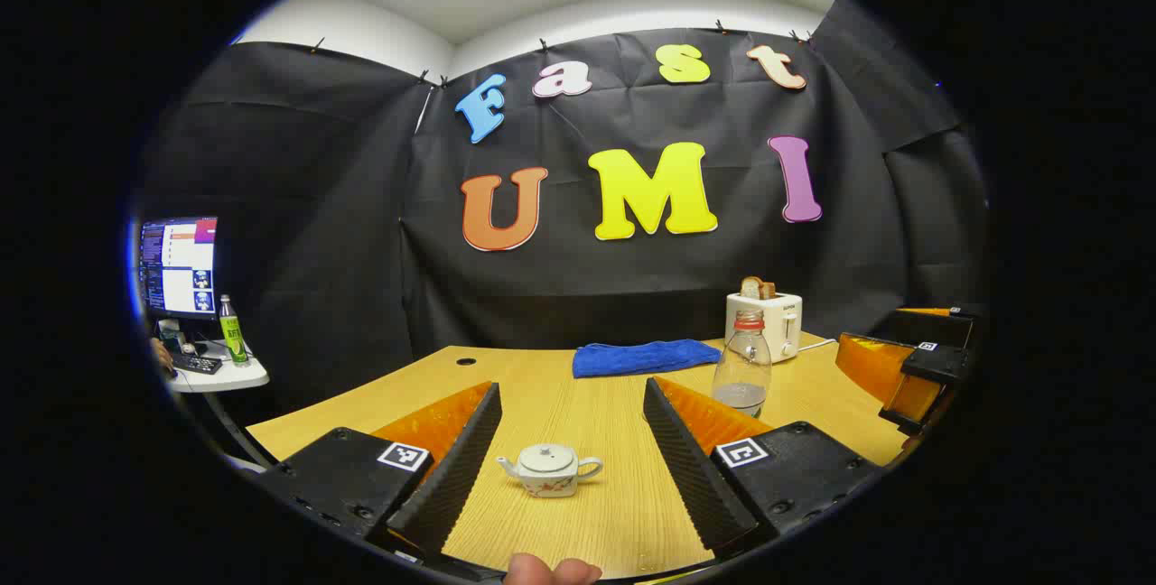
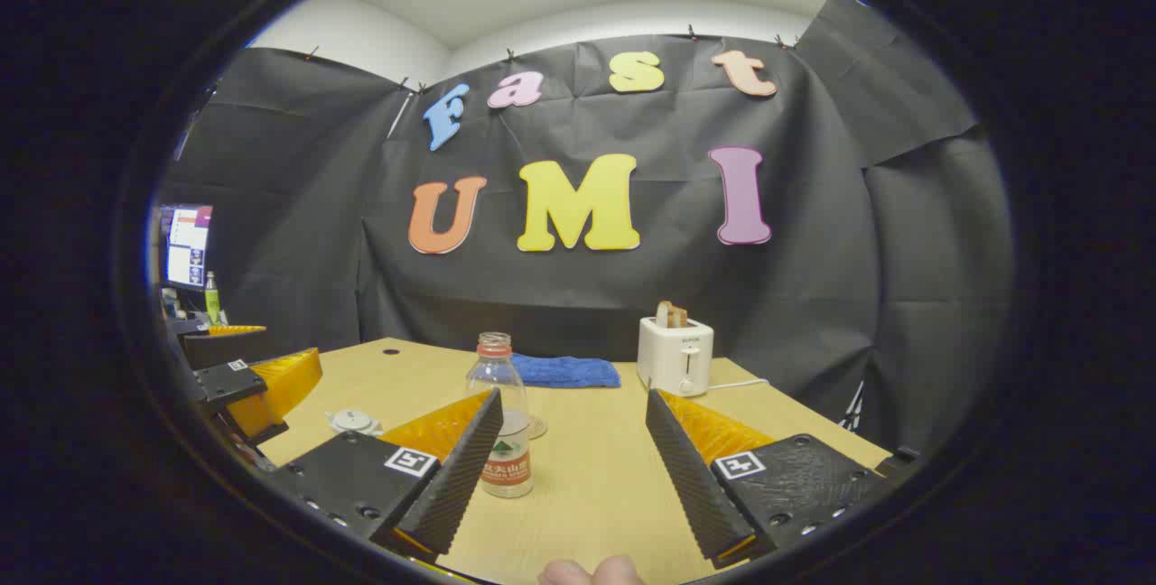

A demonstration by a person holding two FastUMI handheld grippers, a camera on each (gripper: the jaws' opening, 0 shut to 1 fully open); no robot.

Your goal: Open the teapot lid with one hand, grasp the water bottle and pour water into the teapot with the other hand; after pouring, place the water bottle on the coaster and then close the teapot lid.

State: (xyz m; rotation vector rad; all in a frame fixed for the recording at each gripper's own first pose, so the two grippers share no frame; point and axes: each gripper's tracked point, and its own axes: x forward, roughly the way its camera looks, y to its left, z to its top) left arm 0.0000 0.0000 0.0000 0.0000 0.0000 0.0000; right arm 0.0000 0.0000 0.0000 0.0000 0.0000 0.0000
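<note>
A small white teapot [image 1: 549, 469] with its lid on sits on the wooden table, straight ahead between the fingers of my left gripper [image 1: 572, 397], which stands open and holds nothing. The clear water bottle [image 1: 742, 368] with a red neck ring stands upright further back to the right, with a little water in it. In the right gripper view the bottle [image 2: 501, 422] stands just past the left finger of my right gripper [image 2: 573, 400], also open and not touching it. A pale round disc edge [image 2: 539, 429] peeks out behind the bottle. The teapot [image 2: 354, 422] lies far left.
A white toaster [image 1: 765, 323] with bread and a folded blue cloth [image 1: 643, 357] sit at the table's back. The wooden table [image 2: 587, 477] runs forward from me. A side desk at far left carries a monitor [image 1: 179, 266] and a green bottle [image 1: 233, 332].
</note>
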